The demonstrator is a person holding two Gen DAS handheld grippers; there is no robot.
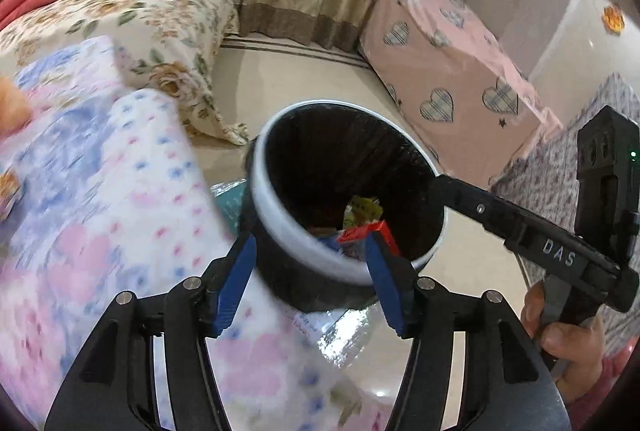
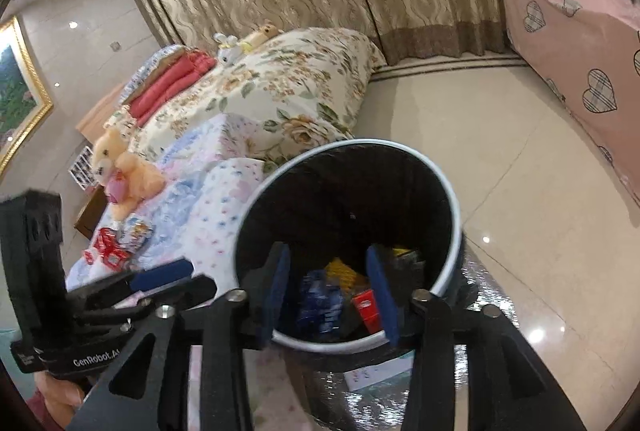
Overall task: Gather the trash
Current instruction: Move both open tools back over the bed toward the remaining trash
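Left wrist view blurs the bed [image 1: 100, 191] edge; the left claw [image 1: 308, 251] stands spread over the bin [image 1: 280, 223] rim, pinching nothing. Wrappers [image 2: 332, 295] lie inside, partly hidden by the spread, empty right claw [image 2: 334, 291]. Open floor [image 2: 500, 159] lies beyond.

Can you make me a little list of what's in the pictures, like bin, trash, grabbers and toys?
bin: black trash bin with a white rim, on the floor beside the bed
in the bin: wrappers, blue, yellow and a red pack
left gripper: open, nothing held, above the bin's near rim
right gripper: open, nothing held, over the bin
trash left: red and white wrappers on the bed
toys: teddy bear on the bed
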